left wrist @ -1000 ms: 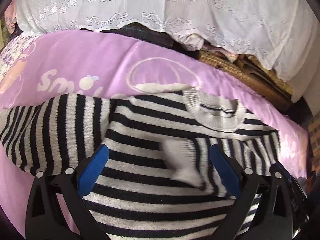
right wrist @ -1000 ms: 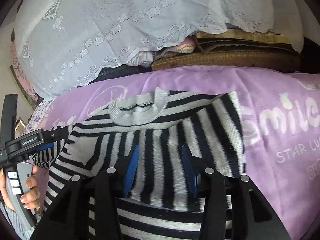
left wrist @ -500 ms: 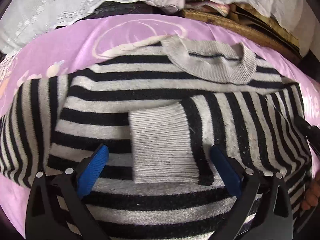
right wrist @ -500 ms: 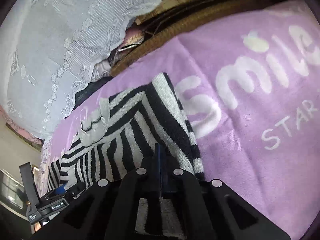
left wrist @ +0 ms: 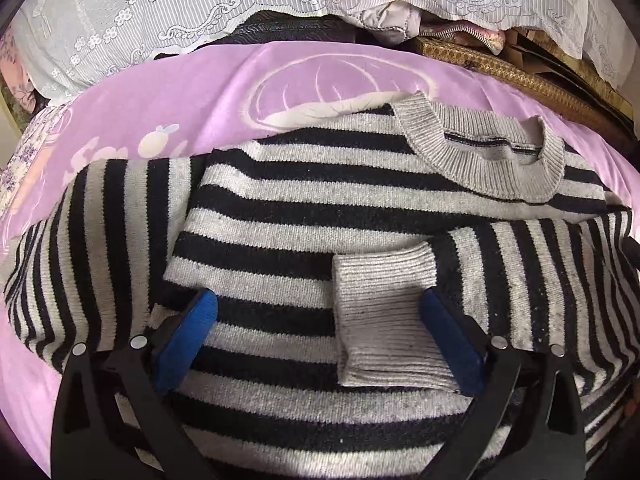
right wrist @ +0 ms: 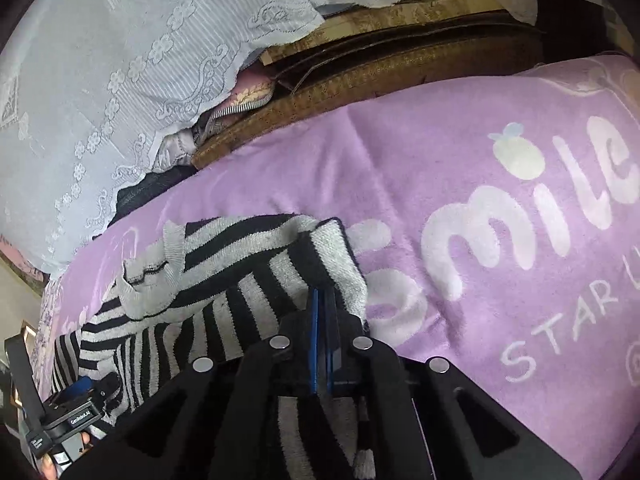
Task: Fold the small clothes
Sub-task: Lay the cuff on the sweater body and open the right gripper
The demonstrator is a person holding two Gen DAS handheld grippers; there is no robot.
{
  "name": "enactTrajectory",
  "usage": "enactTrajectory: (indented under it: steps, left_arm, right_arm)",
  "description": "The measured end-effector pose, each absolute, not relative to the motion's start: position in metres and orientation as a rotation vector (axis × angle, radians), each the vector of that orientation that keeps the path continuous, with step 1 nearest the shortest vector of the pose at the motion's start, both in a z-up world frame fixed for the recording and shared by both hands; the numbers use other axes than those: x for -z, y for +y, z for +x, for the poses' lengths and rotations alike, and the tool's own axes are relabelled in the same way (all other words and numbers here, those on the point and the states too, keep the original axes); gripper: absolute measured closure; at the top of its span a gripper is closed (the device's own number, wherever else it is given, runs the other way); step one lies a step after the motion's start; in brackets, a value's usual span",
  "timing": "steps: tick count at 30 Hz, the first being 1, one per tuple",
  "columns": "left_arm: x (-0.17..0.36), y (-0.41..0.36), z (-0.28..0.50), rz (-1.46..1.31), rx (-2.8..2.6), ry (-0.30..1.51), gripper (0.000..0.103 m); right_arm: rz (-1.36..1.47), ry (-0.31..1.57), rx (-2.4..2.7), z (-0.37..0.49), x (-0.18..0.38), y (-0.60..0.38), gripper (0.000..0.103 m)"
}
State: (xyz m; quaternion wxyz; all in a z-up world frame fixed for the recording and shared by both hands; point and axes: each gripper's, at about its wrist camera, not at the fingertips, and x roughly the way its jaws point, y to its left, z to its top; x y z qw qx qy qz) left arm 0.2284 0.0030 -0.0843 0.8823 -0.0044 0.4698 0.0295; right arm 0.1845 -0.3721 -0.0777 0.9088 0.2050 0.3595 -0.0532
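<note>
**On the purple blanket: striped sweater with one sleeve folded in**

On the purple blanket, the black-and-grey striped sweater lies flat with its grey ribbed collar at the far side. One sleeve is folded across the chest; its grey ribbed cuff rests on the body near the centre. The other sleeve lies spread to the left.

The left gripper hovers over the sweater body with its blue-padded fingers spread wide apart. The cuff lies between them, just beside the right pad. No fabric is clamped.

The right gripper has its pads pressed together at the sweater's right edge. Striped fabric sits at the tips, so the jaws appear clamped on the sweater. White "smile" lettering on the blanket lies to the right.

A white lace cloth and a woven mat lie at the far side, beyond the blanket.
</note>
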Motion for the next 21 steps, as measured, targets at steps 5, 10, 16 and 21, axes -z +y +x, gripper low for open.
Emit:
enactTrajectory:
  steps: [5, 10, 16, 21]
  left_arm:
    - [0.060, -0.007, 0.211, -0.020, 0.050, 0.926, 0.004]
    - [0.094, -0.023, 0.215, 0.038, 0.070, 0.998, 0.004]
    - [0.081, -0.009, 0.210, 0.001, 0.041, 0.993, 0.004]
    - [0.077, 0.020, 0.208, -0.064, -0.040, 0.995, 0.004]
  right_arm:
    - [0.345, 0.721, 0.025, 0.140, 0.064, -0.346, 0.094]
    - [0.393, 0.849, -0.014, 0.125, 0.099, -0.345, 0.092]
    - [0.384, 0.724, 0.026, 0.091, 0.075, -0.345, 0.088]
    - [0.335, 0.833, 0.099, 0.104, 0.096, -0.348, 0.048]
